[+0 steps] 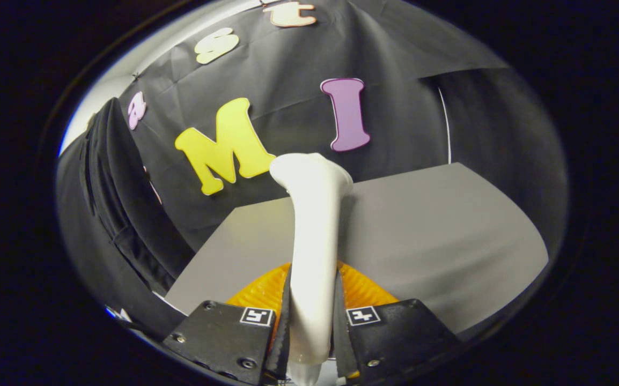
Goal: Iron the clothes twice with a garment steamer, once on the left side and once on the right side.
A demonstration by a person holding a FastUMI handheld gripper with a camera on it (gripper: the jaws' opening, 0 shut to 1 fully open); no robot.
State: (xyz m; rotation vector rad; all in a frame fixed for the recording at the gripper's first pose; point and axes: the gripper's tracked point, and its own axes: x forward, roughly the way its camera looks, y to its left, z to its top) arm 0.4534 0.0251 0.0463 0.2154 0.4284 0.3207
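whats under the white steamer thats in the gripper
An orange ribbed disc shows on both sides of the white steamer, lying on the grey table. The steamer and the gripper shut on it cover the disc's middle.

The camera is riding on the tongs point(312, 321) and looking forward along both fingers, very close to the white steamer point(312, 236) they are squeezing. It is facing across the grey table point(438, 241) toward the black wall.

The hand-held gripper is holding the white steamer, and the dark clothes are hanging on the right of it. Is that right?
Not quite. The hand-held gripper does hold the white steamer, both fingers pressing on it, but the dark clothes hang on its left, as the gripper view shows.
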